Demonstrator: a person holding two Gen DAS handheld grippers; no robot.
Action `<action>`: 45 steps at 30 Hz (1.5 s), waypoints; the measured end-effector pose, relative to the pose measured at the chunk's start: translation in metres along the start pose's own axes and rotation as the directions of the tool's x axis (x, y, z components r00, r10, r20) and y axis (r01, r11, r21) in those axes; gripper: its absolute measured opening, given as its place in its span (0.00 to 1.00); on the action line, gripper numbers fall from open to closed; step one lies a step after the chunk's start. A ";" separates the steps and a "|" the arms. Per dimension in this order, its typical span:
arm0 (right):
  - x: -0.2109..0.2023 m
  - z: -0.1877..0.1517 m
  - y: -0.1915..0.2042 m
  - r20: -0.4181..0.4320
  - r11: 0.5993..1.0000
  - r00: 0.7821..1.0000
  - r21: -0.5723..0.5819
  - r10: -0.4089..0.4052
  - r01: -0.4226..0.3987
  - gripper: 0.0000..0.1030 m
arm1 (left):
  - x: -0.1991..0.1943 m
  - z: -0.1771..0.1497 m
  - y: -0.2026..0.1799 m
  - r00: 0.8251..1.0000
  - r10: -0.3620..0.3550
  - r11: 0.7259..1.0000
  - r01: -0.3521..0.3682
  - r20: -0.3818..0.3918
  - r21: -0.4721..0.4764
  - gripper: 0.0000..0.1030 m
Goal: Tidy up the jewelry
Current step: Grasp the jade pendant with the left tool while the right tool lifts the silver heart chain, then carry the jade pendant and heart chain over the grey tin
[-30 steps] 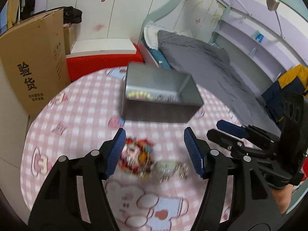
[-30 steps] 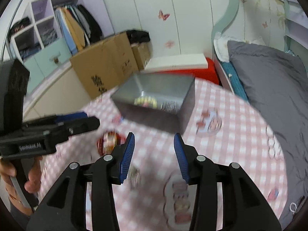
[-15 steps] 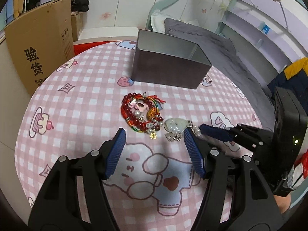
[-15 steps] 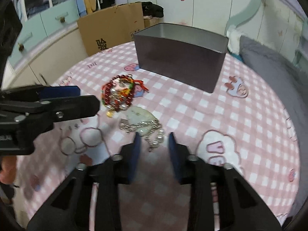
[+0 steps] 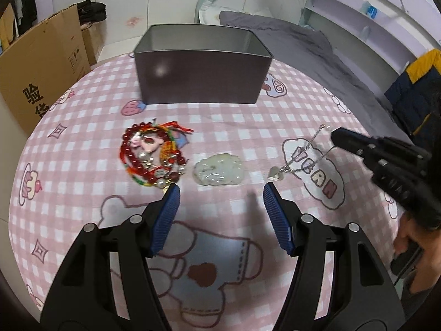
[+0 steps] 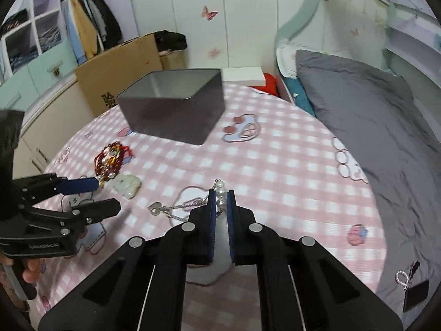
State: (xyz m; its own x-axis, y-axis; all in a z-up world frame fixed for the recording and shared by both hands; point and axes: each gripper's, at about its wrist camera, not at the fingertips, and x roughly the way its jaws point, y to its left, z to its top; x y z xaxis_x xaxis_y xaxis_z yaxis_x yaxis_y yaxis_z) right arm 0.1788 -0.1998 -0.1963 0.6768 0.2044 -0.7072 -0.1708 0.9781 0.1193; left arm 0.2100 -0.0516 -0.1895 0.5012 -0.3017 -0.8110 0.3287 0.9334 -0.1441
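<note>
Right claw [image 6: 220, 197] pinches the pearl chain [image 6: 193, 207]; left claw [image 5: 220, 193] spread near jade pendant [image 5: 219, 169], tin [image 5: 201, 66] beyond.

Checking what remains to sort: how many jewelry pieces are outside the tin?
3: a red bead bracelet bundle left, a pale jade pendant in the middle, and a silver pearl chain clamped in the right tool. The bundle may hide more.
</note>
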 end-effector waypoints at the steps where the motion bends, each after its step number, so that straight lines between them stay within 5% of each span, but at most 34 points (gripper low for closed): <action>1: -0.002 0.001 -0.003 0.004 1.000 1.000 0.007 0.004 -0.004 0.06 | 0.002 0.001 -0.001 1.000 0.006 1.000 -0.006 -0.001 0.001 0.61; 11: -0.003 0.003 0.001 0.023 0.998 0.998 -0.005 0.057 -0.057 0.06 | 0.022 0.015 -0.006 0.999 0.034 0.999 -0.034 -0.016 0.000 0.59; 14: -0.005 0.007 0.003 0.033 0.998 0.997 -0.011 0.067 -0.067 0.06 | 0.025 0.015 -0.011 0.996 0.093 0.994 -0.093 -0.004 0.051 0.42; 24: -0.028 0.037 0.015 0.115 0.995 0.989 -0.047 0.096 -0.091 0.06 | -0.003 0.023 -0.001 0.998 -0.024 1.000 0.024 0.054 0.007 0.41; 40: -0.051 0.121 0.044 0.270 0.990 0.957 -0.123 0.102 -0.071 0.06 | -0.054 0.100 0.014 0.972 0.042 0.997 -0.057 0.229 0.060 0.41; 45: -0.040 0.146 0.049 0.287 0.989 0.951 -0.121 0.115 -0.083 0.06 | -0.044 0.132 0.032 0.975 0.007 0.999 -0.016 0.222 0.035 0.41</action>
State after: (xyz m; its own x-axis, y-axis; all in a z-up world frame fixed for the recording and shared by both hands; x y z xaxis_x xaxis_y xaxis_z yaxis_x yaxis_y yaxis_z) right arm 0.2473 -0.1539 -0.0603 0.8298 0.3182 -0.4585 -0.3116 0.9457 0.0924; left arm 0.3042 -0.0341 -0.0837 0.6686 -0.3305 -0.6662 0.3490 0.9305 -0.1113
